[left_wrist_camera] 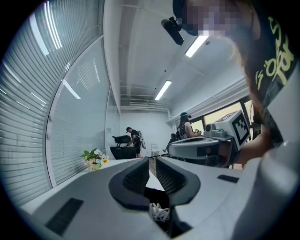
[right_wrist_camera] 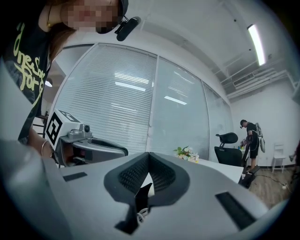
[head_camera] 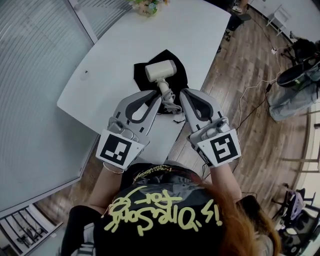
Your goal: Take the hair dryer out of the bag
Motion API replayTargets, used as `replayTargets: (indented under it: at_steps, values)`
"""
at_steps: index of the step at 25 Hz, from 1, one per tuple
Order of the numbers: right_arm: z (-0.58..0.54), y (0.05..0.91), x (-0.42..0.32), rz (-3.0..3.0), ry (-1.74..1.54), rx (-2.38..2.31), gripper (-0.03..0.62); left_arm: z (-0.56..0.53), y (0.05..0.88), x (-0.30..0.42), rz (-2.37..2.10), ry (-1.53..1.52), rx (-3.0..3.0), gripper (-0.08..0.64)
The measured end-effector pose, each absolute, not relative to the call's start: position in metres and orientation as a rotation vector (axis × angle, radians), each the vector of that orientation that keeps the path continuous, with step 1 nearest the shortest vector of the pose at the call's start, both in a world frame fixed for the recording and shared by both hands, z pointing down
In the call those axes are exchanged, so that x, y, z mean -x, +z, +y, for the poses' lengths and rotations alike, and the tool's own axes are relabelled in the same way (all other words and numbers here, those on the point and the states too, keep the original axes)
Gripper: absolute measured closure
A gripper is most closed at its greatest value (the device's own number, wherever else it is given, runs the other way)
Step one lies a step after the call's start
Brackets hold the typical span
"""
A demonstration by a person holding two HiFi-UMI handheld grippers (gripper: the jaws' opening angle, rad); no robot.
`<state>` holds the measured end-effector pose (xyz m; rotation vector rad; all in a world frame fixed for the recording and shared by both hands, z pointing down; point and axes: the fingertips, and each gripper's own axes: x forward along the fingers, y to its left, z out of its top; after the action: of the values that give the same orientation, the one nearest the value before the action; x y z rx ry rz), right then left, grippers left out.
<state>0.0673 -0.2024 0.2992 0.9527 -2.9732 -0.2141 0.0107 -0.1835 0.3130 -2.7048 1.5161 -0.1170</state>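
Observation:
A white hair dryer (head_camera: 161, 70) lies on a black bag (head_camera: 176, 61) on the white table (head_camera: 115, 55), handle toward me. Its coiled white cord (head_camera: 172, 107) sits between my two grippers. My left gripper (head_camera: 159, 96) reaches in beside the handle, jaws nearly together, with black bag cloth (left_wrist_camera: 152, 194) low between them and the cord (left_wrist_camera: 159, 212) beneath. My right gripper (head_camera: 183, 94) sits at the bag's right edge. In the right gripper view its tips (right_wrist_camera: 149, 161) meet, and a flap of black bag cloth (right_wrist_camera: 142, 194) stands pinched just behind them.
A small flower pot (head_camera: 147, 6) stands at the table's far end. A glass wall with blinds (head_camera: 35, 75) runs along the left. Wood floor with cables (head_camera: 250, 95) lies to the right. A person and an office chair (right_wrist_camera: 227, 150) are far back.

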Motion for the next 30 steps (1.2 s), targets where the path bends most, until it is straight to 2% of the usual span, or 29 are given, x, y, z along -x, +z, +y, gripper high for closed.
replayTargets:
  at_steps: [30]
  values:
    - [-0.179,0.290,-0.058,-3.011,-0.269,-0.924,0.589,-0.170,0.304,-0.012,1.537,-0.107,2.668,0.535]
